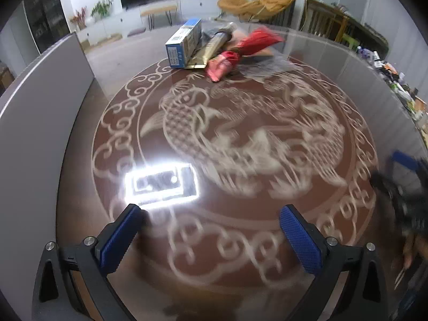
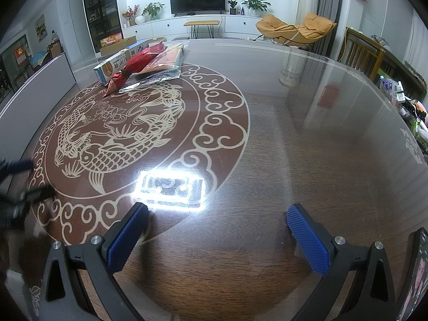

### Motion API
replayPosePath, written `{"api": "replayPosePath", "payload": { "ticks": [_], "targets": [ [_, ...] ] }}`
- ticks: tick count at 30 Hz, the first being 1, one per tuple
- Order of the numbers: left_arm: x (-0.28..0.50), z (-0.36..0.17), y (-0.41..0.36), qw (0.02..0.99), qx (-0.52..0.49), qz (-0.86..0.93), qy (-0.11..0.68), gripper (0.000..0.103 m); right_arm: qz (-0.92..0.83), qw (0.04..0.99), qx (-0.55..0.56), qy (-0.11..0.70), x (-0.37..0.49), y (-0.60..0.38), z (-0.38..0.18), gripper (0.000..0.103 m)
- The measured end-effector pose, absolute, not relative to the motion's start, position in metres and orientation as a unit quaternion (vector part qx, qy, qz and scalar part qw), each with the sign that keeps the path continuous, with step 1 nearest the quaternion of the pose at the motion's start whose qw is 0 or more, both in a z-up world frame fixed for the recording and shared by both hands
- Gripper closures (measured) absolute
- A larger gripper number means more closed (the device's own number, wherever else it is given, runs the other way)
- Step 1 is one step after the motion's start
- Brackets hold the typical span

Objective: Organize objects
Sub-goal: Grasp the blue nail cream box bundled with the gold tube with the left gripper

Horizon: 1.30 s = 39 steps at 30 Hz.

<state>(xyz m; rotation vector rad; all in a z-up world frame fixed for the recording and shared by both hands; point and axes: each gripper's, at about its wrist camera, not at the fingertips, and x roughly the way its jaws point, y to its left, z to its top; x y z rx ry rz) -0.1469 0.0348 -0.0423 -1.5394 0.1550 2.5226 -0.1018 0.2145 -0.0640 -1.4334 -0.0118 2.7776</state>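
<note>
A pile of objects lies at the far side of the glass-topped table: a blue and white box (image 1: 184, 43) (image 2: 117, 65), a gold foil packet (image 1: 211, 45), a red wrapped bundle (image 1: 240, 50) (image 2: 133, 69) and flat clear-wrapped packets (image 2: 168, 58). My left gripper (image 1: 211, 230) hovers open over the near table, far from the pile, nothing between its blue pads (image 1: 117, 240). My right gripper (image 2: 218, 230) is also open and empty, to the right of the fish pattern. The right gripper shows blurred at the left wrist view's right edge (image 1: 406, 187); the left gripper shows blurred at the right wrist view's left edge (image 2: 16, 184).
The table (image 2: 307, 147) carries a round red inlay with a carp design (image 2: 117, 131) and a bright lamp reflection (image 2: 171, 190). A grey panel (image 1: 40, 101) stands along the left. A phone (image 2: 413, 275) lies near right. Wooden chairs (image 2: 361, 50) and clutter (image 1: 401, 80) line the right.
</note>
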Motion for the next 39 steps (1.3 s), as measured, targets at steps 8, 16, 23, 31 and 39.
{"api": "replayPosePath", "payload": {
  "ticks": [8, 16, 23, 31, 39],
  "targets": [
    [-0.258, 0.013, 0.022, 0.082, -0.438, 0.895, 0.026, 0.000, 0.889, 0.008, -0.459, -0.004, -0.102, 0.214, -0.064, 0.000],
    [-0.372, -0.014, 0.048, 0.093, -0.492, 0.864, 0.052, 0.000, 0.889, 0.008, -0.459, -0.004, -0.102, 0.214, -0.064, 0.000],
    [-0.366, -0.023, 0.050, 0.111, -0.467, 0.876, 0.051, 0.055, 0.889, 0.008, -0.459, -0.004, -0.101, 0.214, -0.064, 0.000],
    [-0.234, -0.012, 0.046, 0.099, -0.452, 0.884, 0.064, 0.064, 0.889, 0.008, -0.459, -0.004, -0.101, 0.214, -0.064, 0.000],
    [-0.093, -0.020, 0.036, 0.120, -0.478, 0.870, 0.022, 0.064, 0.889, 0.008, -0.459, -0.004, -0.101, 0.214, -0.064, 0.000]
  ]
}}
